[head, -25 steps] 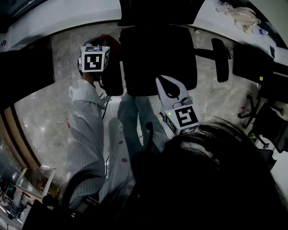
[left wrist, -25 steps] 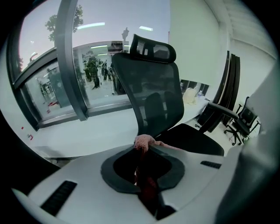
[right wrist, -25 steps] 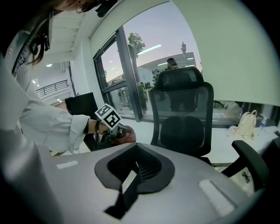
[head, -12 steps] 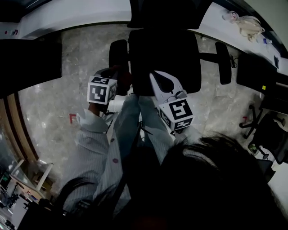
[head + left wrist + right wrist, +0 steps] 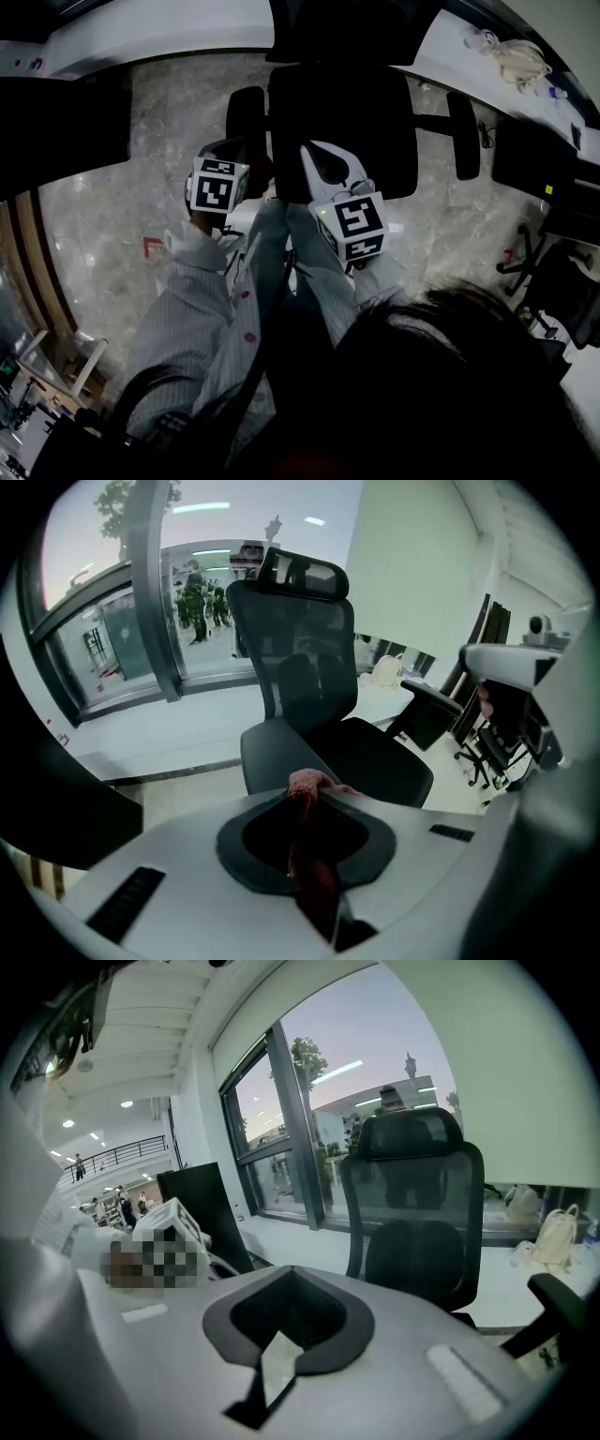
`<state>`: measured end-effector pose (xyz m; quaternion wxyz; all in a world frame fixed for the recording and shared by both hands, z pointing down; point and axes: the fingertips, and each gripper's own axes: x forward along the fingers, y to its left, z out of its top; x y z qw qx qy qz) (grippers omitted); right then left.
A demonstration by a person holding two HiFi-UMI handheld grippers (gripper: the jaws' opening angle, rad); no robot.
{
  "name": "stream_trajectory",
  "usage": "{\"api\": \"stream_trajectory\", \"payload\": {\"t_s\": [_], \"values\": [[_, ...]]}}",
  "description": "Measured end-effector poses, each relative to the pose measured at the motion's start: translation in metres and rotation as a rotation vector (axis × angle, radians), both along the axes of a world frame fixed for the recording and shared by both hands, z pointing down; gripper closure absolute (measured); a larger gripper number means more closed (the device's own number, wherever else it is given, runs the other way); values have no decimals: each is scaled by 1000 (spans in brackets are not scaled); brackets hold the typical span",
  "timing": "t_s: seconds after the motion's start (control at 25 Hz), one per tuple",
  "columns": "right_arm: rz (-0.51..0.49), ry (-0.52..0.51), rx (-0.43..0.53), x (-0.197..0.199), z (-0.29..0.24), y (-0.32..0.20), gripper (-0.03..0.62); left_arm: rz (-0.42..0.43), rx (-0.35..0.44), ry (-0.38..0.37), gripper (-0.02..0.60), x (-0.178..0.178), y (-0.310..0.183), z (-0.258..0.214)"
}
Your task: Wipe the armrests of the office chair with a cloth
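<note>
Though mostly out of sight inside left gripper (image 5: 314,869), reddish cloth (image 5: 307,786).

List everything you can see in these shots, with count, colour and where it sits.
office chair: one, black, centre, in front of the person
armrests: two, black, either side of the seat
cloth: one, pinkish red, pinched in the left claw
bag: one, cream, on the white counter, upper right
floor: grey marbled stone, under the chair
tape mark: one, red, on the floor, left
sleeves: two, pale striped, bottom centre
left claw: white, shut on the cloth, near one armrest
right claw: white, shut, empty, over the seat's near edge
</note>
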<state>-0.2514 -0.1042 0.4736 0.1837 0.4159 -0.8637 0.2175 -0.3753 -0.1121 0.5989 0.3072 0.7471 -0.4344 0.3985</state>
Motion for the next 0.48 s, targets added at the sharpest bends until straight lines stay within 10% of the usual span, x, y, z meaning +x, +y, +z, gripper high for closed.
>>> {"api": "stream_trajectory", "payload": {"t_s": [0.48], "values": [[43, 6, -27, 7, 13, -7, 592, 1, 31, -103, 552, -2, -134, 22]]}}
